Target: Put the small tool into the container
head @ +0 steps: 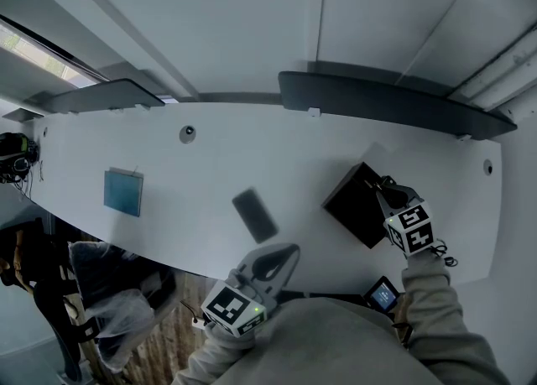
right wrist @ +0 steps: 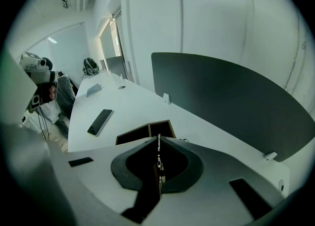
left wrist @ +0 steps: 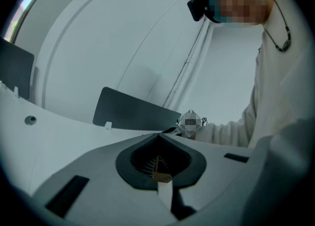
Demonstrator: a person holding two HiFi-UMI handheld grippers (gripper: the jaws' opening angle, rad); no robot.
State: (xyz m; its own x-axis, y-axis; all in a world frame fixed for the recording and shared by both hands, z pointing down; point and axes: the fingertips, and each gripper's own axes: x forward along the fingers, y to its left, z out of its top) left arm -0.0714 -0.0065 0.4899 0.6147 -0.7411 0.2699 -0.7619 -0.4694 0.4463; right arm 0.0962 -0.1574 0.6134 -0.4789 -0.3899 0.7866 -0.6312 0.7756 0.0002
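Small tool (right wrist: 158,163) pinched in closed right gripper (right wrist: 158,139), at container (right wrist: 147,130), left gripper (left wrist: 159,136) closed

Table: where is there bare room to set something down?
Free: the white stretch between the blue pad and the dark slab, and the gap between that slab and the black container. Crowded at the container, where the right gripper hovers.

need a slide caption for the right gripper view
Right claw shut on a thin small tool, poised over the black two-compartment container on the white table.
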